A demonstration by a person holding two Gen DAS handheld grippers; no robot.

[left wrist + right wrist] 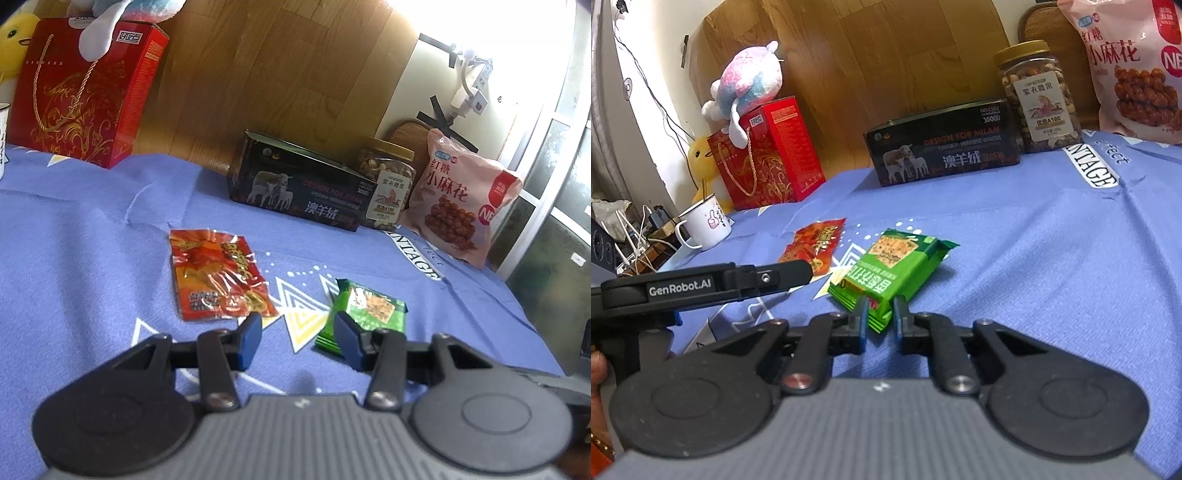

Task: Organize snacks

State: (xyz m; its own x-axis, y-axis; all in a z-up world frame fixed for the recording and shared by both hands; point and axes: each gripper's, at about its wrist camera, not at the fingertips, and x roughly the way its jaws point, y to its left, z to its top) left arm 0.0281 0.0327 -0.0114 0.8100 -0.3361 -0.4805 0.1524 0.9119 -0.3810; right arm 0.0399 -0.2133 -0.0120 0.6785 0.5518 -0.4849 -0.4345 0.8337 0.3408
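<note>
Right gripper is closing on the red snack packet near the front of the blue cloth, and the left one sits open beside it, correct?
Not quite: the right gripper is closing on the green snack packet, as the right wrist view shows. The red snack packet lies untouched beside it. The left gripper is open.

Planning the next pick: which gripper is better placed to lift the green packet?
Right. The right gripper already has the green packet's near end between its nearly closed fingers. The left gripper stands open over bare cloth, beside the packet.
</note>
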